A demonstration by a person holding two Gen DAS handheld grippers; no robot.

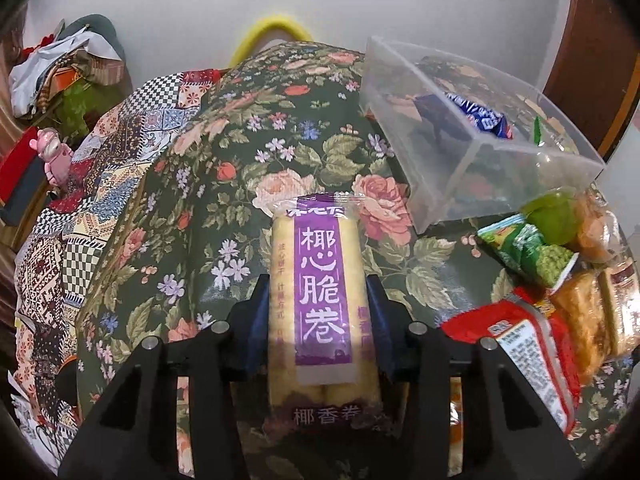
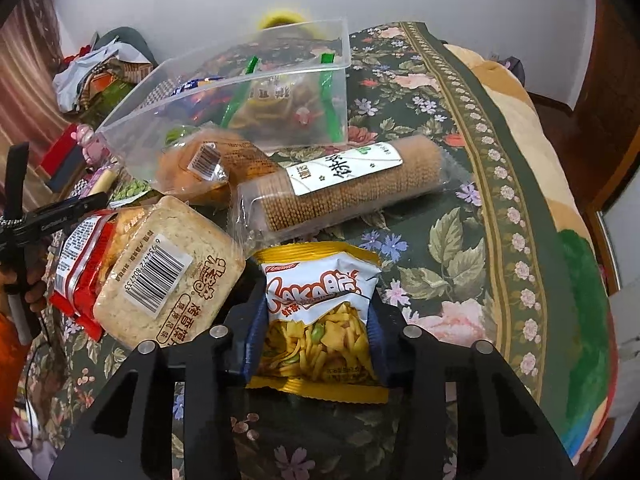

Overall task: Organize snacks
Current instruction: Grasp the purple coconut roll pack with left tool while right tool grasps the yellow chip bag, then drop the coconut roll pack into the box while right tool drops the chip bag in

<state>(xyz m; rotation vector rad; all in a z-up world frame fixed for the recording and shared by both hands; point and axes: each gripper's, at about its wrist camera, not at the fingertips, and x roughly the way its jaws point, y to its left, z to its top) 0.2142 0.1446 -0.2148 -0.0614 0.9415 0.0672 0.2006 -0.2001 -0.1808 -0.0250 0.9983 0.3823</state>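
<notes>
My left gripper [image 1: 318,304] is shut on a purple-labelled coconut roll packet [image 1: 322,296], held lengthwise between the fingers above the floral cloth. My right gripper [image 2: 318,320] is shut on a yellow-and-white Kaka chip packet [image 2: 318,320]. A clear plastic bin [image 1: 472,152] stands to the upper right in the left wrist view with a blue packet [image 1: 480,114] inside. In the right wrist view the bin [image 2: 248,92] is ahead and holds several snacks.
Loose snacks lie on the floral cloth [image 2: 440,240]: a round cracker sleeve [image 2: 348,184], a rice-cracker pack [image 2: 172,268], a red packet [image 2: 80,276], a bread pack [image 2: 208,168], a green pea packet [image 1: 528,252]. Clutter lies at the far left [image 1: 60,80].
</notes>
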